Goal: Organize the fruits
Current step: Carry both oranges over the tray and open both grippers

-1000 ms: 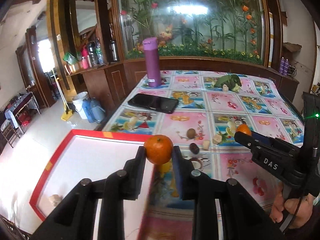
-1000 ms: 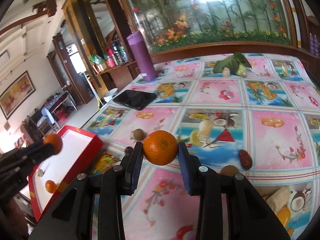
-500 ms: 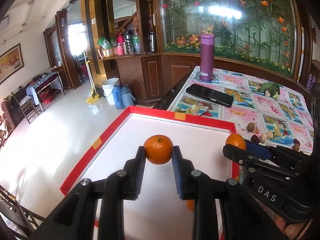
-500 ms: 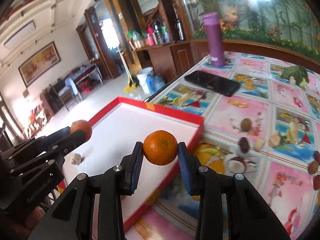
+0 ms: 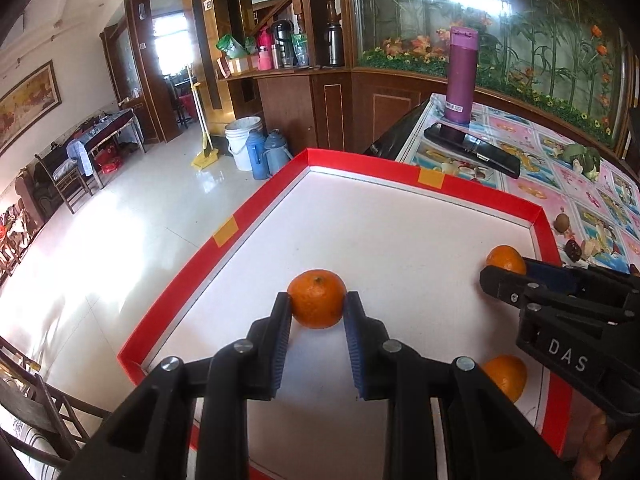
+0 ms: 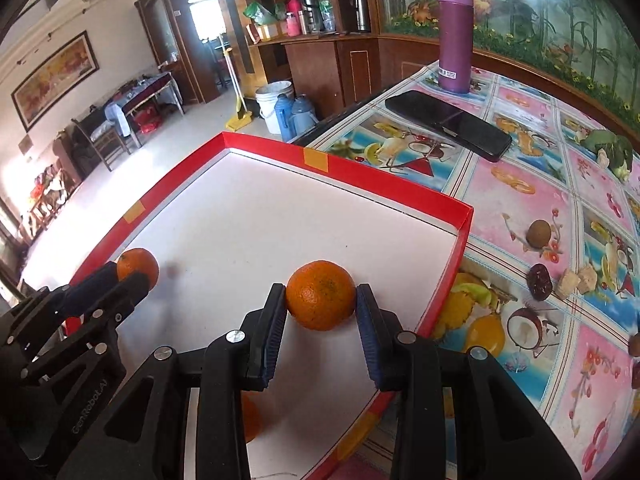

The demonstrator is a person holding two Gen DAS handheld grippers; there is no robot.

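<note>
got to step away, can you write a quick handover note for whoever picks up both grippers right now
Left gripper: shut on an orange, held over the white floor of the red-rimmed tray.
Right gripper: shut on a second orange, over the tray's table-side part.
Done: one loose orange already lies in the tray, near its table-side rim.
Left: put down both held oranges in the tray, then fetch the small fruits on the tablecloth: a brown round fruit, a dark one and pale pieces.
Not fruit: the phone and the purple flask.
</note>
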